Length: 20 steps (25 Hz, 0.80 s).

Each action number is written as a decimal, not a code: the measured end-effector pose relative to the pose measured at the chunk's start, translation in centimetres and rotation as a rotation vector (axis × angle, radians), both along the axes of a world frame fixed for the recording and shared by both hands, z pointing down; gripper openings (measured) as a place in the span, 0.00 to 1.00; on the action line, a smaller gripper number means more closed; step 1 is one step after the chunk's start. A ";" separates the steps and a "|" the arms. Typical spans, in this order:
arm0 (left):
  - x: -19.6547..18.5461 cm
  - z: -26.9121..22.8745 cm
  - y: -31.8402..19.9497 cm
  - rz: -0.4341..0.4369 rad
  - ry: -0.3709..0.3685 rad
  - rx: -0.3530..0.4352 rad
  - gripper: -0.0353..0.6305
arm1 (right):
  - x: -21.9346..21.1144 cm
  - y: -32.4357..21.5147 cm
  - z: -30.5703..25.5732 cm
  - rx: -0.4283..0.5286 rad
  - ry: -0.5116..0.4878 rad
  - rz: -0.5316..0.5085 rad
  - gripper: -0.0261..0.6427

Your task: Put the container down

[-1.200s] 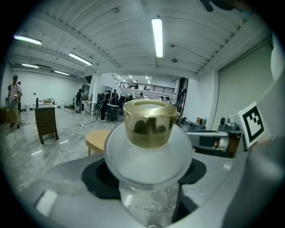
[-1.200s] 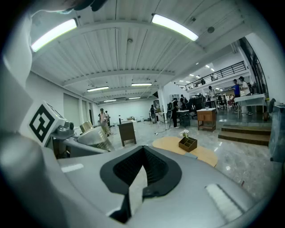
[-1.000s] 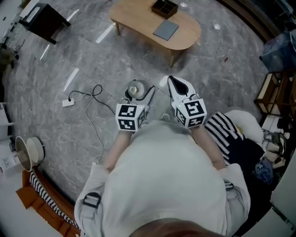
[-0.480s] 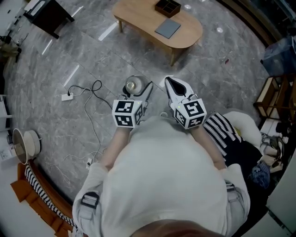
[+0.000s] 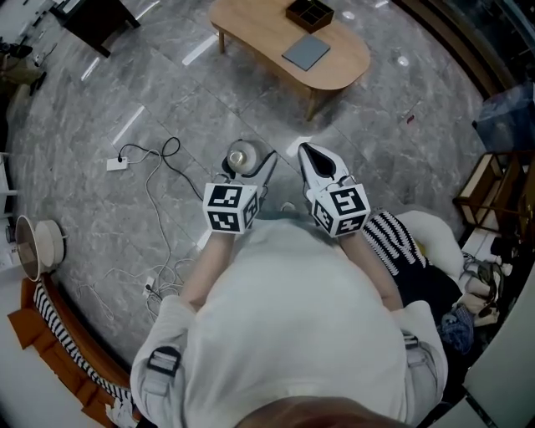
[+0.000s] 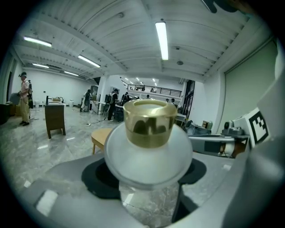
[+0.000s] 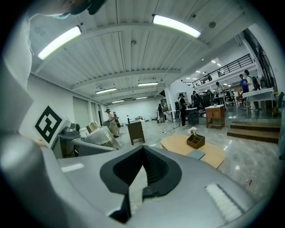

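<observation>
The container is a frosted round jar with a gold cap. It stands upright between the jaws of my left gripper, held above the grey marble floor. In the left gripper view the jar fills the gap between the dark pads, and my left gripper is shut on it. My right gripper hovers beside it to the right. Its jaws are closed together with nothing between them.
A low wooden table stands ahead, bearing a dark compartment box and a grey pad. A white cable and power strip lie on the floor at left. Striped fabric sits at right, and a white bin at far left.
The head view has drifted slightly, so the floor cable and bin sit lower in it. Both grippers keep their pose, the left still holding the jar.
</observation>
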<state>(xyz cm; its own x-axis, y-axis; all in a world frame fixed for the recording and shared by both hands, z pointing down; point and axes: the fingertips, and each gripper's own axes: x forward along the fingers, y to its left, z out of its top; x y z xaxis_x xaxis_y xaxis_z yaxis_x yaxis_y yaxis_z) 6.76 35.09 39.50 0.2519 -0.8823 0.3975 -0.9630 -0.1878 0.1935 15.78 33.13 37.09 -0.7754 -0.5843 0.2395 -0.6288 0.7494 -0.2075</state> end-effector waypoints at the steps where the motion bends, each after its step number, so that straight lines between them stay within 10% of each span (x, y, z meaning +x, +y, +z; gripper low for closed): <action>1: 0.1 0.0 -0.2 -0.001 0.001 -0.003 0.57 | 0.0 -0.2 0.0 -0.003 -0.001 -0.001 0.04; 20: -4.1 1.7 -13.5 0.025 0.028 -0.023 0.57 | -3.0 -13.1 1.3 -0.004 0.028 0.044 0.04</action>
